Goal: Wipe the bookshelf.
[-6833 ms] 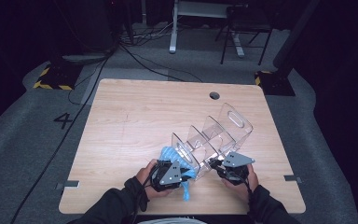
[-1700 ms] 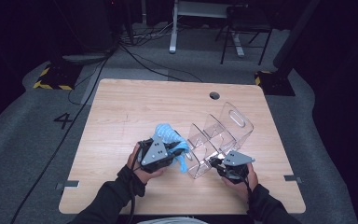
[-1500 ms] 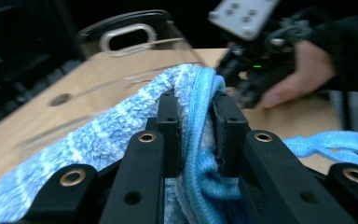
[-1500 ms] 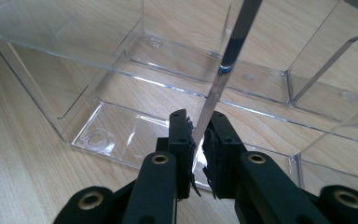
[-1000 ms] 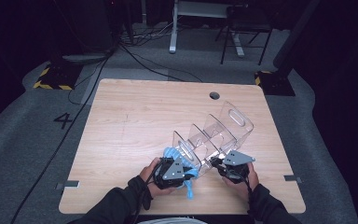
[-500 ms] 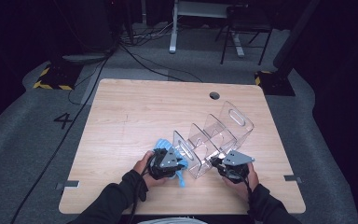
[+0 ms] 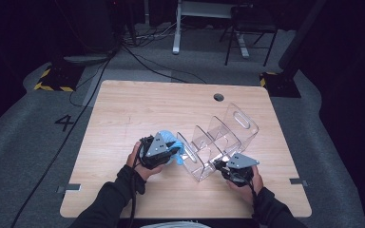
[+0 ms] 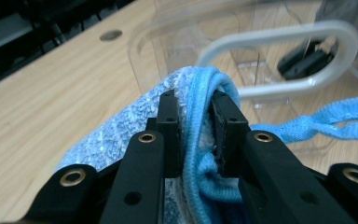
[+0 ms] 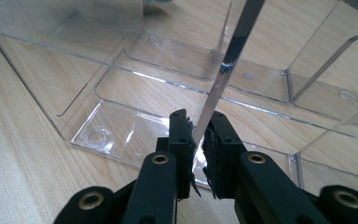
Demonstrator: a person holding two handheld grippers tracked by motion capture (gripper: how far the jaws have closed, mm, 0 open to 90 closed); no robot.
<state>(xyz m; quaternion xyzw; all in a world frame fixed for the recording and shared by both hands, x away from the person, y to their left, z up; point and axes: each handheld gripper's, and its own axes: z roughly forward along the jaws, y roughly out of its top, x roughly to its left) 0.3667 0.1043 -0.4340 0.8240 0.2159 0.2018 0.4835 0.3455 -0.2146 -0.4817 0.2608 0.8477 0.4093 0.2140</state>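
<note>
A clear plastic organizer (image 7: 218, 140) with several compartments lies near the table's front middle. My left gripper (image 7: 173, 151) is shut on a bunched blue cloth (image 7: 171, 145), held just left of the organizer's near end. In the left gripper view the cloth (image 8: 121, 135) is pinched between the black jaws, its cord (image 8: 317, 123) trailing right in front of the organizer's handle slot (image 8: 279, 60). My right gripper (image 7: 221, 167) is shut on the organizer's front wall; in the right gripper view my gripper (image 9: 198, 135) clamps the thin clear wall (image 9: 223, 70) edge-on.
The wooden table (image 7: 138, 109) has a round cable hole (image 7: 218, 97) at its far edge. Beyond the table lie cables, a desk leg (image 7: 177, 28) and a chair (image 7: 247, 28) on grey floor. Dark surroundings flank both sides.
My left gripper with the blue cloth has moved left and slightly up, away from the table's front edge and out along the organizer's left end. The right gripper has stayed put on the wall.
</note>
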